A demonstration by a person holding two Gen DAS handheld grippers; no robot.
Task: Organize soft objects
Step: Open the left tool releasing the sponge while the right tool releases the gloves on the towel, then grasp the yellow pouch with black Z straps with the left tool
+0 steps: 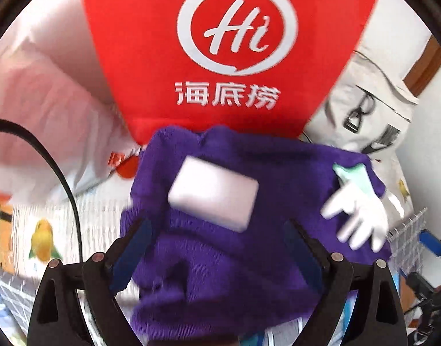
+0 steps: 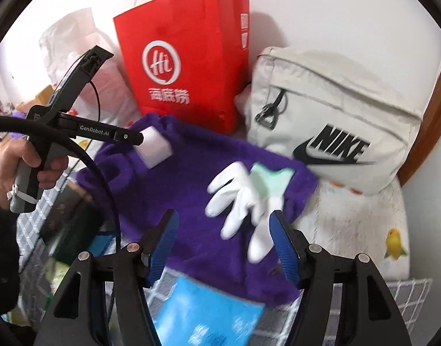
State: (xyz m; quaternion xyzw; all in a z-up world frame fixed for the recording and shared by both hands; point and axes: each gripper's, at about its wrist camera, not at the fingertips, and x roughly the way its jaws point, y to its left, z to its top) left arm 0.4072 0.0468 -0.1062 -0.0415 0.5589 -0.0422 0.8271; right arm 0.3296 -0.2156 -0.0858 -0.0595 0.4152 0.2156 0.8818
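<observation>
One purple towel (image 2: 191, 201) is spread over a bed and is taken here as the landmark. Two containers are seen behind it, against a white wall. One red paper bag (image 2: 185, 57), printed with a white "Hi" logo and Chinese characters, is stood upright just behind the towel's far edge; its contents cannot be seen. One pale grey Nike bag (image 2: 335, 121) is set behind the towel and to the right of the red bag, zipped closed, so its contents are hidden too. A pinkish plastic bag (image 2: 76, 57) is found behind the towel to the left, too blurred for its contents to be told.

On the towel two soft things are counted. One white glove (image 2: 240, 199) with a mint-green cuff is laid on the towel's right part, fingers spread. One white sponge block (image 1: 213, 196) is laid on the towel's far left part.

One blue packet (image 2: 208, 314) is partly tucked under the towel's near edge.

The left tongs (image 1: 217, 253) are held over the towel, released, with nothing between the blue pads. The right tongs (image 2: 223, 248) are held above the glove with the jaws parting; the glove's fingertips are seen between them, not pinched.
</observation>
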